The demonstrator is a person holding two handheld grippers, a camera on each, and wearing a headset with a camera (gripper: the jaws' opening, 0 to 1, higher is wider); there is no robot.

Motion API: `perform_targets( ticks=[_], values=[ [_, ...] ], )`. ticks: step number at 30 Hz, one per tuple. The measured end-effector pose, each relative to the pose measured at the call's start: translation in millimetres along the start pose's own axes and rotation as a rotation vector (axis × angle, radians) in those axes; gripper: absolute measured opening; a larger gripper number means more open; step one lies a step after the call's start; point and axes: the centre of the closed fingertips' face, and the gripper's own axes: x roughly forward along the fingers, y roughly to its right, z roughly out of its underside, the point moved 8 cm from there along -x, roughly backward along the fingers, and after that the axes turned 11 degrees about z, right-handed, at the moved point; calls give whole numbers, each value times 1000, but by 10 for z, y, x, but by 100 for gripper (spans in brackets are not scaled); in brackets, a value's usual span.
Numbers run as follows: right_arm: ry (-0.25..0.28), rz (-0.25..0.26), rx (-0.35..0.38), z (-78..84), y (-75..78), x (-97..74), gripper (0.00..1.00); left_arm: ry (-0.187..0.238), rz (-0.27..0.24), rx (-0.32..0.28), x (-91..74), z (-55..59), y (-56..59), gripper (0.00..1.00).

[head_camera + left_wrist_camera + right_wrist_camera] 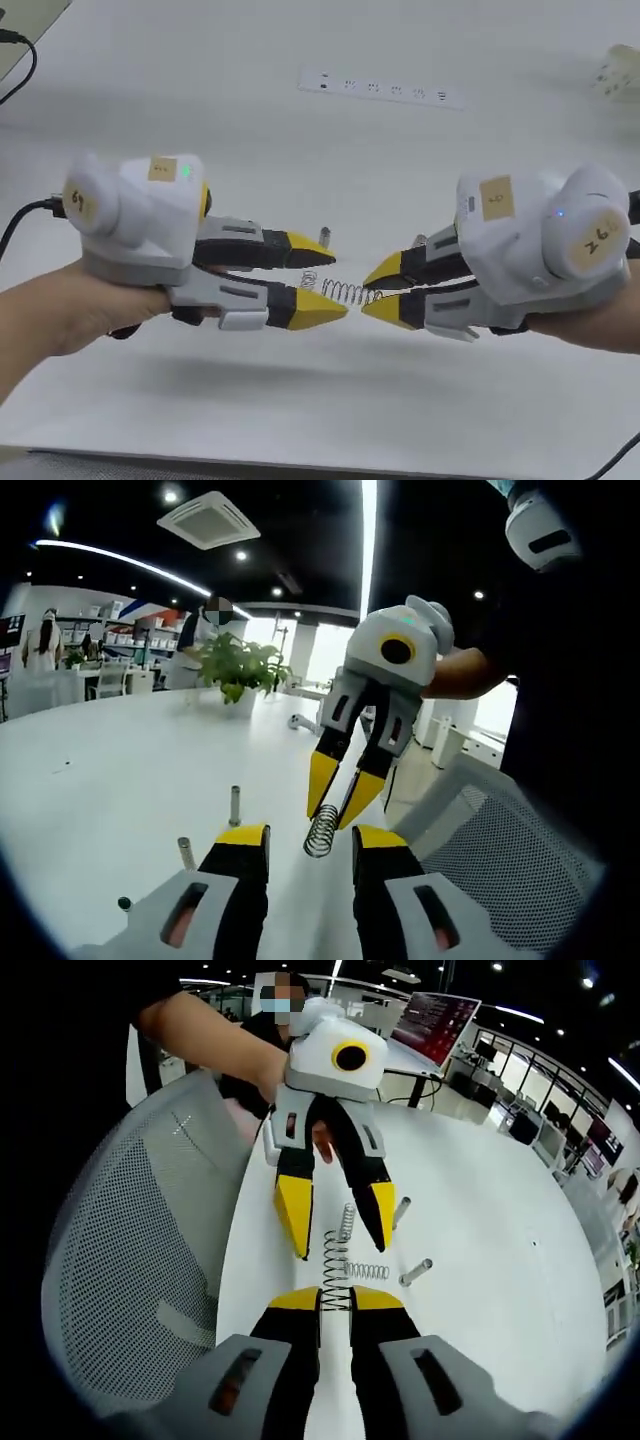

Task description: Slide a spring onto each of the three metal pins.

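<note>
My right gripper is shut on one end of a thin steel spring, which sticks out towards the other gripper. Facing it tip to tip, my left gripper stands open, with the spring's free end reaching the gap between its jaws. Three short metal pins stand upright on the white table just beyond the grippers. In the right gripper view, two pins stand beside two loose springs lying on the table.
A white power strip lies at the far side of the table. A black cable runs along the left edge. A grey mesh chair stands at the near table edge. A potted plant sits far off.
</note>
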Motion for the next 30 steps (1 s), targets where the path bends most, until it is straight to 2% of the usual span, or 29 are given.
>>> perform_targets(
  ticks=[12,24,27,30],
  values=[
    [-11,-8,-18,-10,3,-29,8,-2,28,-2,107,20,43,17],
    [-14,-14,-30,-20,-13,-40,8,-8,27,-1,112,27,54,12],
    [-12,-15,-35,-30,-14,-43,8,8,27,-3,107,8,66,10],
    [-6,-15,-35,-43,-14,-42,8,-3,32,5,113,14,78,7]
  ],
)
